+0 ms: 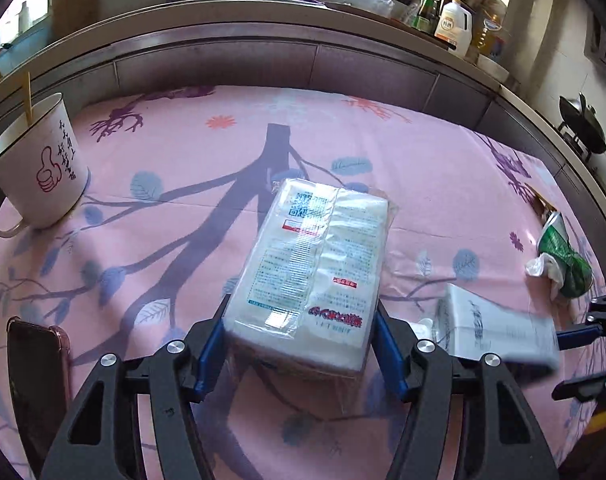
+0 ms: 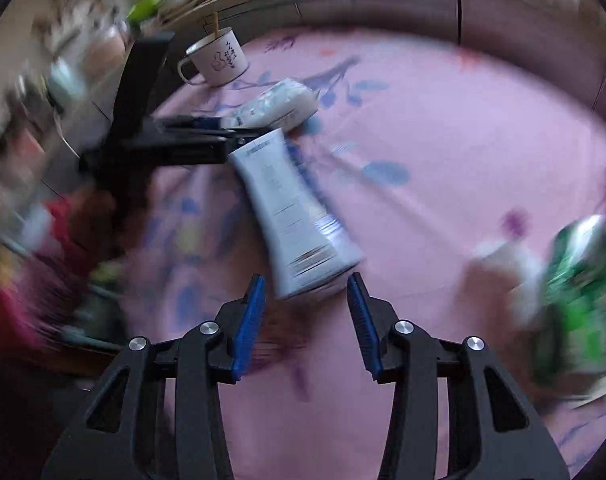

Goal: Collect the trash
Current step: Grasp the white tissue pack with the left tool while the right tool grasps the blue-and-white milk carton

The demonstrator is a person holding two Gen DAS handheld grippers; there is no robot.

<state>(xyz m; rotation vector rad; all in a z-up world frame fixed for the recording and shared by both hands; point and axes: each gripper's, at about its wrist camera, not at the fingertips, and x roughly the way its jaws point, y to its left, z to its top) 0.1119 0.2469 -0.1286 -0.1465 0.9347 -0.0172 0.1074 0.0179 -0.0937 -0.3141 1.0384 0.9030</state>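
Note:
In the left wrist view my left gripper (image 1: pixel 301 332) is shut on a white tissue pack (image 1: pixel 315 264) in clear printed wrap and holds it over the pink tablecloth (image 1: pixel 183 152). A white tube (image 1: pixel 499 328) lies to its right, with the right gripper's blue finger beside its end. A crumpled green wrapper (image 1: pixel 563 264) lies at the right edge. In the blurred right wrist view my right gripper (image 2: pixel 305 296) is open, its jaws on either side of the near end of the white tube (image 2: pixel 295 208). The tissue pack (image 2: pixel 275 106) and green wrapper (image 2: pixel 579 296) show there too.
A white enamel mug (image 1: pixel 39 172) with a stick in it stands far left; it also shows in the right wrist view (image 2: pixel 217 62). A phone (image 1: pixel 37 372) lies near left. A counter (image 1: pixel 455 28) with bottles runs behind the table.

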